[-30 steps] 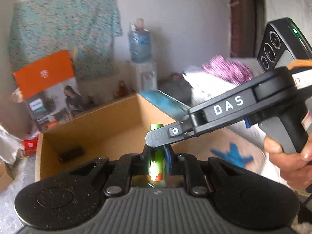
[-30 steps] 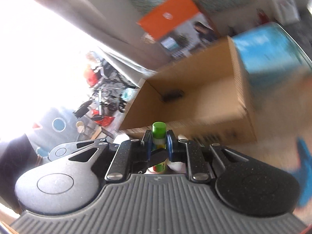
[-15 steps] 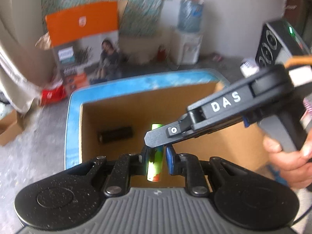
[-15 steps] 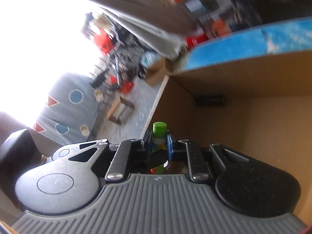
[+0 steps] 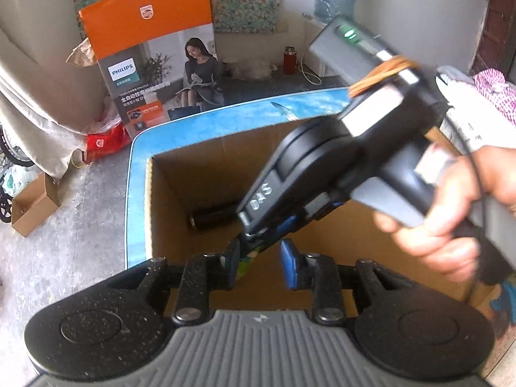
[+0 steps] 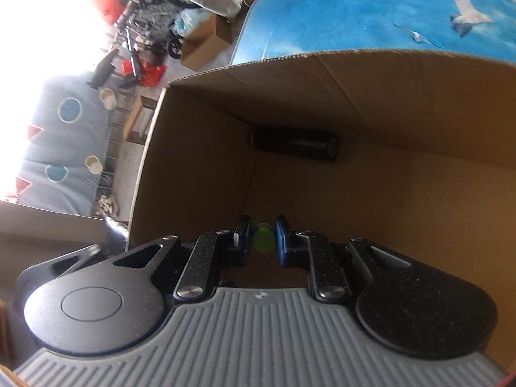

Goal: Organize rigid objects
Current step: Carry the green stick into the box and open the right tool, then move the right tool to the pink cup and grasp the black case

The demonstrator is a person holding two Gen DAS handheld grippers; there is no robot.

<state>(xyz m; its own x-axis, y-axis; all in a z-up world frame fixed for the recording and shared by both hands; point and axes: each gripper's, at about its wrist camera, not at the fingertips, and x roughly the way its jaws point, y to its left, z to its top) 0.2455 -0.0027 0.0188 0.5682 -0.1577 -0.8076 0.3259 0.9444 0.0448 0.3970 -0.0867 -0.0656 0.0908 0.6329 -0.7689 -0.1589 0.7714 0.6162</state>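
Observation:
An open cardboard box (image 5: pixel 150 209) (image 6: pixel 387 193) stands on a blue table, and a black cylinder (image 5: pixel 211 217) (image 6: pixel 293 145) lies on its floor by the far wall. A green tube with a printed label (image 5: pixel 246 261) (image 6: pixel 262 237) hangs over the box's inside. My right gripper (image 6: pixel 262 229) is shut on it near the green cap and reaches in from the right, its tip (image 5: pixel 254 235) just above my left fingers. My left gripper (image 5: pixel 261 258) has its jaws opening; the tube leans by the left pad, clear of the right pad.
The blue table (image 6: pixel 354 9) with a seagull print carries the box. A person's hand (image 5: pixel 451 213) holds the right gripper's handle. On the grey floor stand an orange printed carton (image 5: pixel 151 64) and a small open cardboard box (image 5: pixel 35 206). Clutter lies at the left.
My left jaws have parted from the tube that they gripped before. The right gripper has tipped downward and swung into the box with the tube; the view now looks into the box.

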